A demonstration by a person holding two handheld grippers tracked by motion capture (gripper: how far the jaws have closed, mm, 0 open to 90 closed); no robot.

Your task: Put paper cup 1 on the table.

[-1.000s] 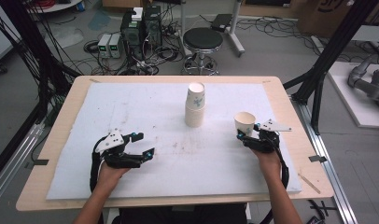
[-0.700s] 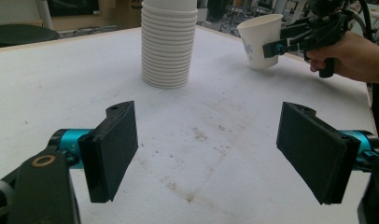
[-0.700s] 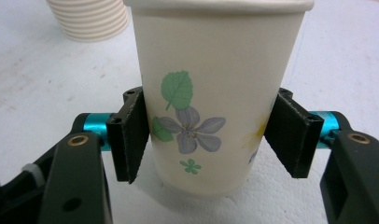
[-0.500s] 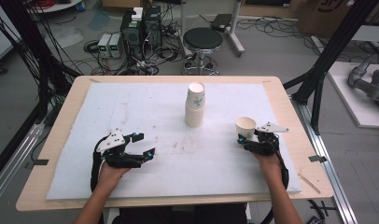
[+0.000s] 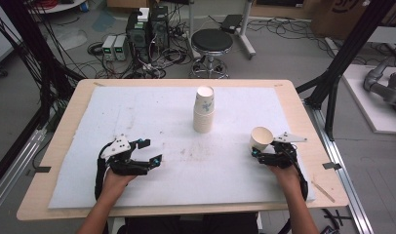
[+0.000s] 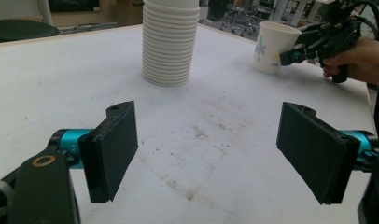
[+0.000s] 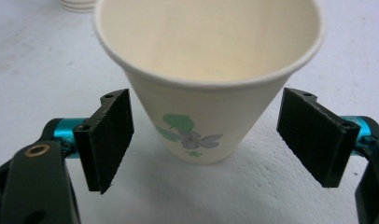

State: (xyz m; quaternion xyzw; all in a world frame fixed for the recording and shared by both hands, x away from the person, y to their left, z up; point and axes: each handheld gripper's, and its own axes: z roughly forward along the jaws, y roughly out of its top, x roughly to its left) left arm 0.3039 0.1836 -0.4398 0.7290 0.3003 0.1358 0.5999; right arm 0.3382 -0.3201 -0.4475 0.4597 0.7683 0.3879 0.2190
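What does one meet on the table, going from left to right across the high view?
Left gripper → stack of paper cups → single paper cup → right gripper, its fingers having just opened with the single cup between them, standing on the white mat.
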